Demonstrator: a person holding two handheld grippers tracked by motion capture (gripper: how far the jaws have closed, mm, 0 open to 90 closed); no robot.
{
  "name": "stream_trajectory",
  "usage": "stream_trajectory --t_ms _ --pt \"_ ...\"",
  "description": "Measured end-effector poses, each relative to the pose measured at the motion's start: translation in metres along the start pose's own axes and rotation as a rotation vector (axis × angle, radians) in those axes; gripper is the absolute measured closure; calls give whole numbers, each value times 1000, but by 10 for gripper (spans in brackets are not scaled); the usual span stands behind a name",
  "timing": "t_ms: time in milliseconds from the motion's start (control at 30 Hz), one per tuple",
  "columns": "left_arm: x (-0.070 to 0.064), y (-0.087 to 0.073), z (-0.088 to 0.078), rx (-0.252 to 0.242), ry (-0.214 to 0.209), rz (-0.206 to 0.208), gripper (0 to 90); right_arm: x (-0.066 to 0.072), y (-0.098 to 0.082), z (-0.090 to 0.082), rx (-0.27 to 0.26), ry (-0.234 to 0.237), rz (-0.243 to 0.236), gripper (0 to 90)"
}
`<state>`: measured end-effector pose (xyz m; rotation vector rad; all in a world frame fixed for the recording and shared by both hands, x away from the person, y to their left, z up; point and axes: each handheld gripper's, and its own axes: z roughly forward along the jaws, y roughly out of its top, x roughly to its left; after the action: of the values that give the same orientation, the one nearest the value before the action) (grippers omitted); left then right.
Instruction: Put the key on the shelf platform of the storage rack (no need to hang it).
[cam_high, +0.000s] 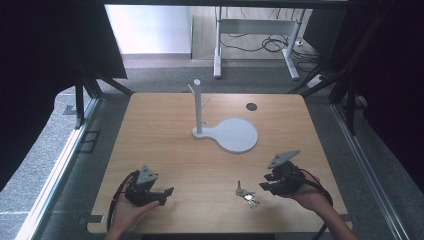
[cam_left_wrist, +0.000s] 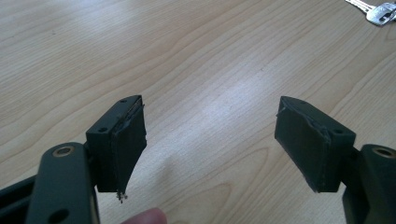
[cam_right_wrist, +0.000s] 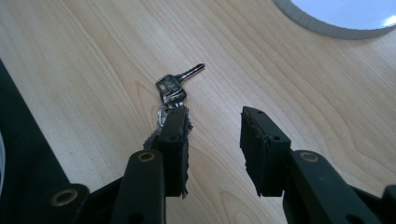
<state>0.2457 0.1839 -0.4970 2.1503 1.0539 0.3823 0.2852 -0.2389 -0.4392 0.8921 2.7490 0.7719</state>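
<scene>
Silver keys (cam_right_wrist: 172, 91) on table, just beyond right tool (cam_right_wrist: 212, 135), ungripped.

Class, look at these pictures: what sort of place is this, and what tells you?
Probably a lab or workshop test bench: a wooden table in a dark frame, loose cables on the floor behind, and a white peg stand.

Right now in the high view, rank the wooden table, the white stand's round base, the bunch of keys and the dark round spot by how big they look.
1. Wooden table
2. White stand's round base
3. Bunch of keys
4. Dark round spot

The last two look close in size, and the spot lies farther from the camera, so their order is unsure.
</scene>
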Motion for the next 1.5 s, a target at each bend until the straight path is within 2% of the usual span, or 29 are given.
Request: stream_trajectory --t_ms 167,400,633,767,1267,1500 --pt "-3 1 0 -2 -9 10 251 6 5 6 35 20 -21 642" --pt "0 0 -1 -6 -10 3 251 13 15 10 66 53 -38 674" --pt "0 1 -6 -20 -8 4 251 23 23 25 122 83 -69 695" --pt "1 1 -7 -23 -4 2 251 24 23 33 137 94 -69 712" --pt "2 0 -5 -15 -6 3 251 27 33 62 212 91 -111 770" --pt "2 0 -6 -17 -4 0 251 24 33 70 230 87 -96 785"
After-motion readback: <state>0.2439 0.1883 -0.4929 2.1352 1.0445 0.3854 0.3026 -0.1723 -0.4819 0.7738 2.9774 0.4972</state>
